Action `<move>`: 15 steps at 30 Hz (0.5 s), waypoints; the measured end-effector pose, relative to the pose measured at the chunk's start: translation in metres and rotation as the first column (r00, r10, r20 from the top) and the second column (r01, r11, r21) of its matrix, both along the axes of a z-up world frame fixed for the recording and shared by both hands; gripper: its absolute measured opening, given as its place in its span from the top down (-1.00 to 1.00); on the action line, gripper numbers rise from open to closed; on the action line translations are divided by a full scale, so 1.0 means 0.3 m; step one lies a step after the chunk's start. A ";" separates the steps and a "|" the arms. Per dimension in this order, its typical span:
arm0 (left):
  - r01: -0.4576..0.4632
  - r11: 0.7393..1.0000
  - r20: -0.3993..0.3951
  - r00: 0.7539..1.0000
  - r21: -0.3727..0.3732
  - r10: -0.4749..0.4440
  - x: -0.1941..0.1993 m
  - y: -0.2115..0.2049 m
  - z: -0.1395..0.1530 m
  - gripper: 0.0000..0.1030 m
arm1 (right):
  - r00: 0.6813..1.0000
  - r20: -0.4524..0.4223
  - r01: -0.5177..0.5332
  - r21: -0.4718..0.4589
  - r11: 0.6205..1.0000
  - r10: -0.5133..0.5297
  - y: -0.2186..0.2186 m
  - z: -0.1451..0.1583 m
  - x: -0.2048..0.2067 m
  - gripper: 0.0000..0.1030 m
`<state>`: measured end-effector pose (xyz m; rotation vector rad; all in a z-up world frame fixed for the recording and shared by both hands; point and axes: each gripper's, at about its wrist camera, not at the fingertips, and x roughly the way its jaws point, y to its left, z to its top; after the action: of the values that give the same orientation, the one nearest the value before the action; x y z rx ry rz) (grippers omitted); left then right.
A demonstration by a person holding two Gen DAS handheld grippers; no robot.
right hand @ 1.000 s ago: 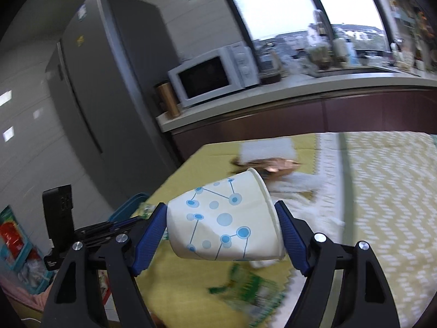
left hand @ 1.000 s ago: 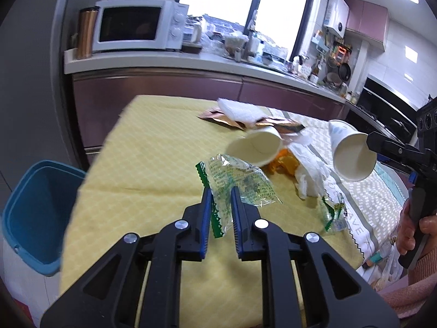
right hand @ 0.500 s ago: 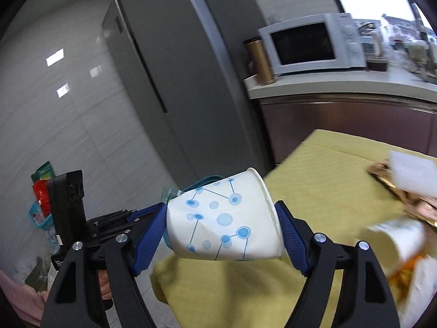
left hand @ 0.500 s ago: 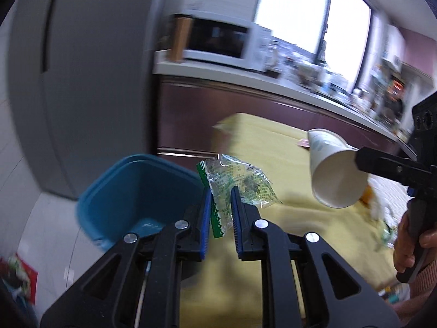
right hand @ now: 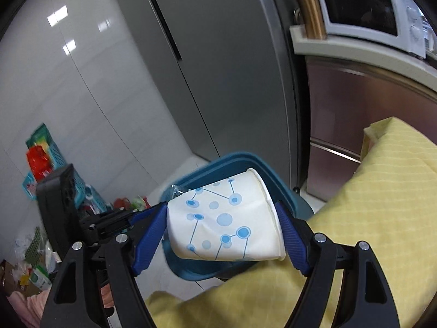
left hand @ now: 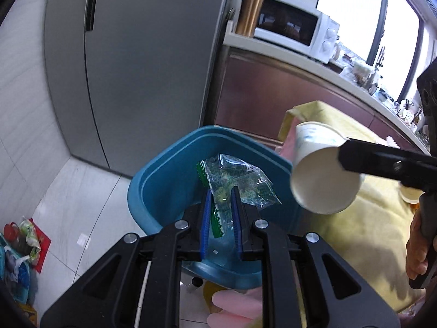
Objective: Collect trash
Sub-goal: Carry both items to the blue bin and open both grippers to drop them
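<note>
The white tiled floor (left hand: 82, 191) carries a blue bin (left hand: 164, 180), which stands open beside the corner of the counter (right hand: 382, 205). A yellow cloth (left hand: 377, 218) covers the counter and hangs over its edge. At 8 o'clock from the bin, against the wall, colourful packets and a red sheet (left hand: 21, 240) lie on the tiles. From the right wrist, that clutter shows at 9 o'clock of the bin, with turquoise baskets (right hand: 54, 158).

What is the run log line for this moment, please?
left gripper: shut on wrapper, above blue bin | right gripper: shut on paper cup, beside bin | nothing dropped yet
</note>
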<state>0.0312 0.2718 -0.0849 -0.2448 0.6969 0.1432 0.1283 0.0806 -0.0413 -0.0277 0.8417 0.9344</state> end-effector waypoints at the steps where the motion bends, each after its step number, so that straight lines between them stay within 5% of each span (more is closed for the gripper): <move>1: -0.002 1.000 -0.006 1.000 -0.001 0.002 0.011 0.002 -0.009 0.71 | 1.000 -0.009 -0.006 -0.017 1.000 0.006 0.019 -0.016 0.006 -0.48; 8: -0.002 1.000 -0.063 0.998 -0.024 0.000 0.090 -0.001 -0.081 0.65 | 0.998 -0.064 -0.003 -0.122 0.993 -0.005 0.126 -0.104 0.061 -0.49; 15: -0.017 0.998 -0.105 0.994 -0.053 0.011 0.131 0.007 -0.158 0.49 | 0.995 -0.096 0.007 -0.131 0.991 -0.019 0.124 -0.130 0.076 -0.51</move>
<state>0.0706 0.2738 -0.1323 -0.2956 0.8040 0.1514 0.1513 0.1178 -0.0804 -0.0898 0.9916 0.8728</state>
